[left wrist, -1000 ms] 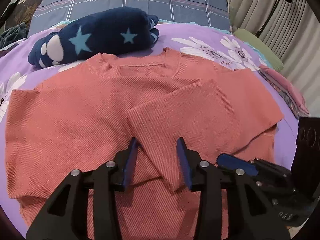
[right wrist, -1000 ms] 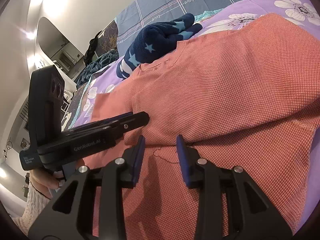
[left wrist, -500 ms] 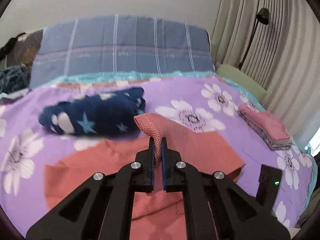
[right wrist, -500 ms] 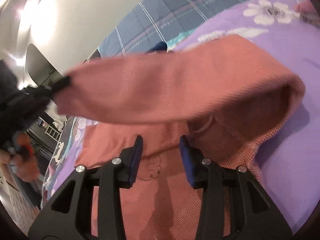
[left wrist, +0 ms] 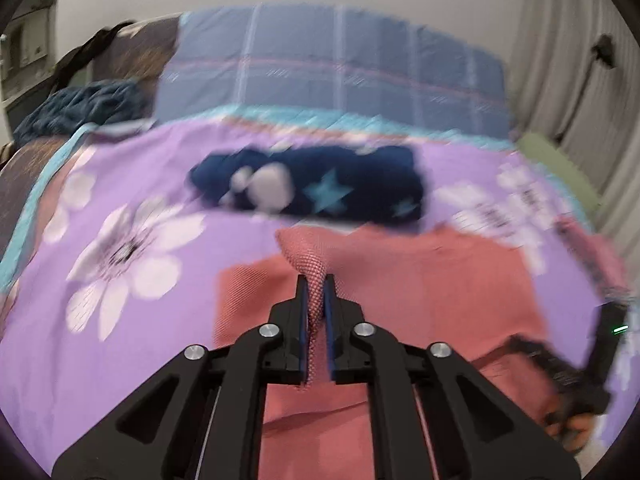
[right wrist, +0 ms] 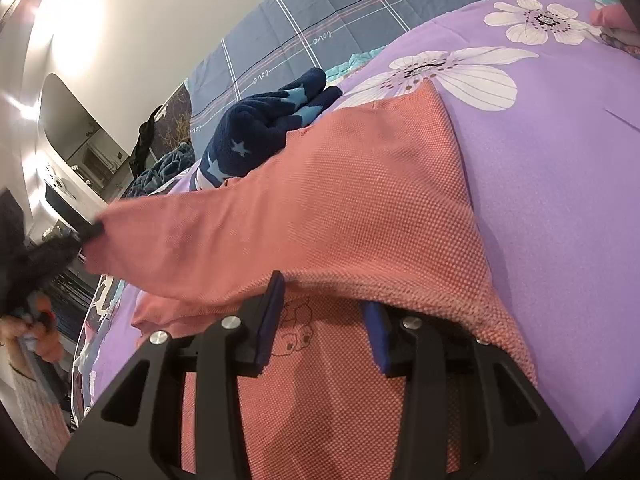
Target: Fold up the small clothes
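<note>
A coral knit shirt (left wrist: 420, 280) lies on the purple flowered bedsheet (left wrist: 120, 320). My left gripper (left wrist: 315, 284) pinches a bunched fold of it and holds it raised. The cloth sits between the pads while the jaws are opening slightly. In the right wrist view the lifted flap of the shirt (right wrist: 340, 200) stretches leftward to the blurred left gripper (right wrist: 60, 248). My right gripper (right wrist: 322, 300) stands open low over the shirt's lower layer. The raised flap drapes over its fingertips and hides the right one. A small outline drawing on the fabric shows between the fingers.
A rolled navy garment with stars (left wrist: 320, 188) lies just beyond the shirt. A folded pink pile (left wrist: 600, 252) sits at the right edge of the bed. A blue plaid quilt (left wrist: 340, 72) lies at the head, with curtains (left wrist: 580, 80) on the right.
My left gripper shut on the shirt's fold, then rose and carried it up and to the left. The flap now spans the right wrist view. The right gripper has stayed put.
</note>
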Motion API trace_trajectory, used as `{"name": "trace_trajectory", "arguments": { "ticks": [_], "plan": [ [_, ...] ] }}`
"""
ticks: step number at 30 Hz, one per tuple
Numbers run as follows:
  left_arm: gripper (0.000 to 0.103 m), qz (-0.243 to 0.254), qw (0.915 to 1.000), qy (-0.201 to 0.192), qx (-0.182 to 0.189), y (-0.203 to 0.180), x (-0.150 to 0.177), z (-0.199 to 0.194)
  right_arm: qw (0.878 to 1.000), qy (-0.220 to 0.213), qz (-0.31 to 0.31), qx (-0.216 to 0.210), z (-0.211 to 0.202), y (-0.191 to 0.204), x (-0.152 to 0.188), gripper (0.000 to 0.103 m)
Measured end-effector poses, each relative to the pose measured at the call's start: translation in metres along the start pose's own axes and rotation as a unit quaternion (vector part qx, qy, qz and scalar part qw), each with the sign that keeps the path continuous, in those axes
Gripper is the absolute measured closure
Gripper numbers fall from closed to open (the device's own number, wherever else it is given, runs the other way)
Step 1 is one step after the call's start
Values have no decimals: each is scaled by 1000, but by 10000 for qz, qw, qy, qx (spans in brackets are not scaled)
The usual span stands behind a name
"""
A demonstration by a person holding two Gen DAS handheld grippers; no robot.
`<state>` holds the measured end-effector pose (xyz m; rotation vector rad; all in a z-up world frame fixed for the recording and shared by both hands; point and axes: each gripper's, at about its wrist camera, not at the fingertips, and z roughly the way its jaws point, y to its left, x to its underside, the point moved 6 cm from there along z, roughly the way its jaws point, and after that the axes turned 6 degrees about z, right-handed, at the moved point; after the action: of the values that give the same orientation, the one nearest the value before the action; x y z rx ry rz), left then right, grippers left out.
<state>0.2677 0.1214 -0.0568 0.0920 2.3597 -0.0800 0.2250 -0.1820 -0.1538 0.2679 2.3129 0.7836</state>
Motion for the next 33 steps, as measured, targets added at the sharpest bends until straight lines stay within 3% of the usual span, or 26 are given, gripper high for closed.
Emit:
{"name": "trace_trajectory", "arguments": {
  "ticks": [2,5,9,11,13,14,15,16,17,19,20,22,27,29,31,33],
  "plan": [
    [91,-83,9989,238,-406,18,15,19,10000,3,-8,4,0,-1,0,63],
    [90,-395,9971,513,-408,35,35,36,10000,6,-25,-3,-1,-3,0,61],
    [69,-342,9969,588,-385,30,50,46,10000,14,-71,24,0,0,0,60],
    [65,-40,9961,667,-572,20,59,53,9999,8,-99,102,-2,0,1,60],
    [60,378,9929,638,-929,10,71,57,9981,-248,-167,538,-13,-3,-2,69],
    [58,527,9912,523,-1092,7,73,57,9918,-626,-104,1109,-27,-12,-7,72],
    [57,599,9899,461,-1198,6,76,55,9866,-845,-9,1398,-38,-18,-10,72],
    [57,602,9897,439,-1221,6,77,54,9872,-873,111,1327,-45,-22,-10,80],
    [56,589,9898,434,-1223,7,77,53,9884,-782,157,1289,-48,-23,-9,80],
    [53,531,9903,448,-1205,10,77,53,9890,-432,80,1415,-51,-24,2,73],
    [53,500,9906,448,-1193,11,77,53,9903,-308,-39,1354,-56,-21,7,63],
    [47,422,9911,437,-1187,14,78,53,9916,-347,-189,1228,-67,-15,8,55],
    [40,199,9927,465,-1093,22,78,56,9914,-586,-437,1088,-77,-4,-45,47],
    [40,195,9925,460,-1112,23,78,56,9885,-645,-562,1245,-61,-8,-78,53],
    [39,248,9916,448,-1184,21,79,56,9852,-409,-703,1510,-29,-17,-104,62],
    [39,300,9907,442,-1249,19,78,56,9874,141,-571,1470,6,-25,-112,62]
  ]
}}
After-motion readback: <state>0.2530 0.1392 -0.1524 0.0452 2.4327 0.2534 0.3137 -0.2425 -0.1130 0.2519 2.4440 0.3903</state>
